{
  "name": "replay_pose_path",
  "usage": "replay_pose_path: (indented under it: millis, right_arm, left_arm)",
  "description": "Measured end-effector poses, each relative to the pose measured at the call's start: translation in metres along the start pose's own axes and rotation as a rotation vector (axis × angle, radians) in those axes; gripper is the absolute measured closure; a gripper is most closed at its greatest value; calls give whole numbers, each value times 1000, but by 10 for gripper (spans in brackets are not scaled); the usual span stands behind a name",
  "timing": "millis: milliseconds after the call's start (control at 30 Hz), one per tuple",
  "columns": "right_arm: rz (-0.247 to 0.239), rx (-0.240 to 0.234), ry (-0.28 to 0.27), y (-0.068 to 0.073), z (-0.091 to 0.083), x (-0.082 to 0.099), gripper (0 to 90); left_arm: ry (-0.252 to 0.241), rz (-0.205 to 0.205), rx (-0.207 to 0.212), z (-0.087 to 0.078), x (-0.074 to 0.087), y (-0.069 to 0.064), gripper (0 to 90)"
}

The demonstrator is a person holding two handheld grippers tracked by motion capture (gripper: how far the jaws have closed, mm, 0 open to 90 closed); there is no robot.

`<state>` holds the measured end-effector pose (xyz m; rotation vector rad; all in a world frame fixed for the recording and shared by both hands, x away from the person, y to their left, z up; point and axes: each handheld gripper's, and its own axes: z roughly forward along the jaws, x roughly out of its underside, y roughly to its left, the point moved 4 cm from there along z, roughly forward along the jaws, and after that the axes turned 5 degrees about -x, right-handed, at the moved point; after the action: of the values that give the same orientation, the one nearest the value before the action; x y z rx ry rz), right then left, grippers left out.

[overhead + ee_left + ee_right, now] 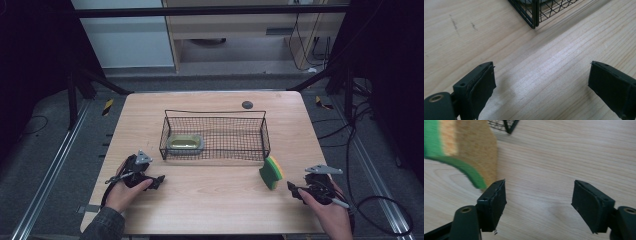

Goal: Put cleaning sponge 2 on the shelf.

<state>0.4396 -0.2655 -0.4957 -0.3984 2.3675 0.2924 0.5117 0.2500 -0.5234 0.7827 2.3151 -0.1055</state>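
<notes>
A yellow and green sponge [272,172] stands on edge on the wooden table [215,200], just off the front right corner of a black wire basket [215,114]. A green dish [185,144] lies in the basket's left end. My right gripper [292,189] rests low, right of the sponge, jaws apart with bare wood between them. In the right gripper view that gripper [539,192] is open, with the sponge [461,147] just past its left jaw. My left gripper [160,179] sits front left of the basket. The left gripper view shows it [542,75] open over bare table.
A small dark round disc [247,105] lies near the table's far edge. A corner of the basket [534,12] lies ahead of the left gripper. Another basket corner [509,125] shows beyond the sponge. Cables trail on the floor at the right.
</notes>
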Motion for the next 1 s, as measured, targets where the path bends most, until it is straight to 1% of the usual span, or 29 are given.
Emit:
replay_pose_path:
  millis: [67, 100, 133, 167, 200, 233, 267, 300, 333, 367, 400, 467, 500, 533, 567, 633, 667, 700, 733, 767, 800, 833, 867, 933, 1000]
  right_arm:
    - [-6, -6, -3, 2, -1, -1, 312]
    - [-19, -15, -11, 7, -3, -4, 319]
    - [-30, -31, -26, 14, -7, -8, 345]
    - [-30, -31, -26, 14, -7, -8, 345]
    - [-35, -66, -42, 22, -12, -13, 362]
    - [-46, -56, -40, 25, -15, -15, 364]
    - [-46, -56, -40, 25, -15, -15, 364]
    - [-57, -50, -35, 28, -16, -16, 363]
    - [-68, -51, -33, 31, -19, -18, 363]
    - [-68, -54, -36, 34, -22, -20, 363]
    - [-82, -48, -40, 38, -28, -25, 355]
    - [-86, -49, -33, 41, -33, -30, 330]
    - [-86, -53, -31, 43, -35, -34, 318]
    - [-86, -53, -31, 43, -35, -34, 318]
    - [-90, -64, -23, 46, -40, -43, 278]
    - [-85, -77, -9, 49, -42, -52, 240]
    - [-85, -77, -9, 49, -42, -52, 240]
    - [-103, -75, 13, 51, -41, -61, 210]
    - [-103, -75, 13, 51, -41, -61, 210]
    - [-108, -77, 20, 52, -40, -64, 206]
    - [-117, -74, 39, 53, -38, -71, 203]
    - [-117, -74, 39, 53, -38, -71, 203]
    - [-121, -73, 61, 54, -36, -76, 221]
    - [-128, -69, 72, 54, -33, -79, 231]
    - [-135, -72, 103, 55, -28, -84, 252]
  left_arm:
    - [0, -5, -3, 1, 1, 0, 62]
    - [-1, -5, -2, 1, 1, 0, 62]
    - [-9, -30, 5, 2, 1, 1, 60]
    - [-9, -30, 5, 2, 1, 1, 61]
    - [-8, -40, 5, 3, 1, 2, 60]
    - [-5, -35, -3, 4, 1, 2, 61]
    - [-5, -35, -3, 4, 1, 2, 61]
    - [-1, -35, -4, 5, 2, 1, 61]
    - [0, -43, 0, 6, 2, 1, 56]
    - [-1, -51, 5, 6, 2, 1, 47]
    - [-3, -53, 6, 6, 3, 1, 44]
    - [-4, -53, 5, 6, 3, 0, 43]
    - [-6, -58, 6, 7, 3, 0, 36]
    - [-11, -63, 5, 8, 3, 0, 36]
    - [-16, -60, 2, 8, 3, 0, 19]
    - [-30, -69, -3, 9, 3, -1, 12]
    - [-30, -69, -3, 9, 3, -1, 7]
    - [-34, -72, -2, 10, 4, -1, 4]
    - [-34, -72, -2, 10, 4, -1, 2]
    - [-36, -72, -2, 10, 4, -1, 2]
    - [-40, -73, -2, 10, 4, -1, 1]
    - [-46, -74, -2, 10, 5, -1, 1]
    - [-53, -71, -5, 10, 5, -1, 0]
    - [-54, -70, -4, 10, 5, -1, 0]
    - [-55, -72, -6, 10, 5, -1, 0]
